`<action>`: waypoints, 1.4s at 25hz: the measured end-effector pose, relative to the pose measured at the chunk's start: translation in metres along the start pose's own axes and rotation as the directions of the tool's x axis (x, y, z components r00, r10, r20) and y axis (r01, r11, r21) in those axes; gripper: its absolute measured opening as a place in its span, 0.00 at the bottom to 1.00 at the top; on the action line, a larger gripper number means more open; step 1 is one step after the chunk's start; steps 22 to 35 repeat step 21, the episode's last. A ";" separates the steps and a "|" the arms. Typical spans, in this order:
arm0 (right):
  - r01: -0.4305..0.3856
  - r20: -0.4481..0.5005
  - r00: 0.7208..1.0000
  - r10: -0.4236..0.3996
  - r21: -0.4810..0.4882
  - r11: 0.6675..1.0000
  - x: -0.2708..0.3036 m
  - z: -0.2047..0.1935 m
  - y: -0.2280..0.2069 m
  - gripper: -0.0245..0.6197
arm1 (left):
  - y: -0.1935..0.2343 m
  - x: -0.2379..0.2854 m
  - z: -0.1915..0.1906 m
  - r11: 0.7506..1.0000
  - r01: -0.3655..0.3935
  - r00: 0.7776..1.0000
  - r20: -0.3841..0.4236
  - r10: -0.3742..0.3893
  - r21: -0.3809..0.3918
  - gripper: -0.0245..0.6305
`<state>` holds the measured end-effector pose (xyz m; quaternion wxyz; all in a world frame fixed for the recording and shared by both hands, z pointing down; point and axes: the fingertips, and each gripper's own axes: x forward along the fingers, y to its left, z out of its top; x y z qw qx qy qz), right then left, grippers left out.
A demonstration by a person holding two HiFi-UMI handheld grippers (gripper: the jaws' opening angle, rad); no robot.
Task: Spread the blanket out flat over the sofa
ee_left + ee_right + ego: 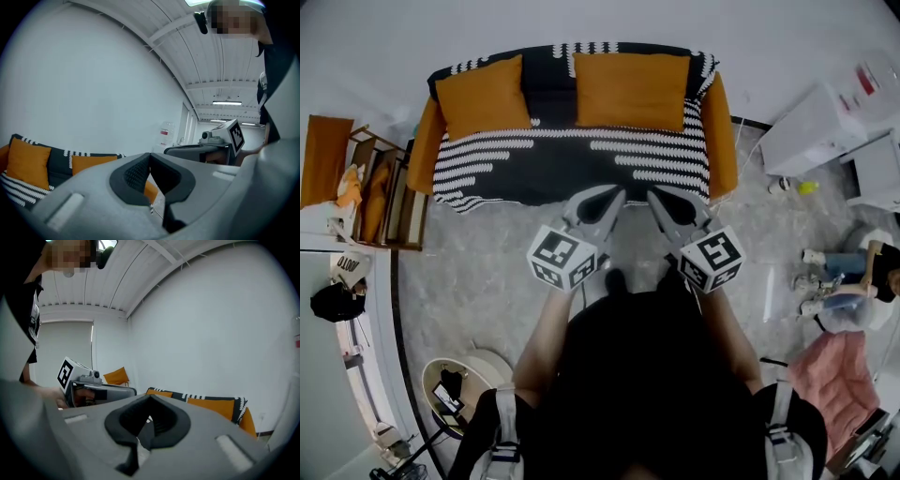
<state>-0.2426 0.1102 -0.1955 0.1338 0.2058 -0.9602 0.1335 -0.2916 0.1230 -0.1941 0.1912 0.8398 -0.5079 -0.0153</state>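
The blanket (572,161) is black with white dashed stripes, the sofa (425,141) orange.

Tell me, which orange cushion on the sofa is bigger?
The orange fabric cushion on the right in the head view; it is wider than the tilted left orange cushion.

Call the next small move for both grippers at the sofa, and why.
Probably just draw both back and stop. The blanket already lies flat over the sofa, seat and back, with two cushions on it. The left gripper and right gripper are shut and empty in front of it.
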 end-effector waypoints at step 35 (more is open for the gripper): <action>-0.008 -0.026 1.000 0.008 -0.008 1.000 0.003 -0.007 0.000 0.04 | 0.005 0.005 -0.002 1.000 0.007 1.000 -0.012 -0.007 0.006 0.05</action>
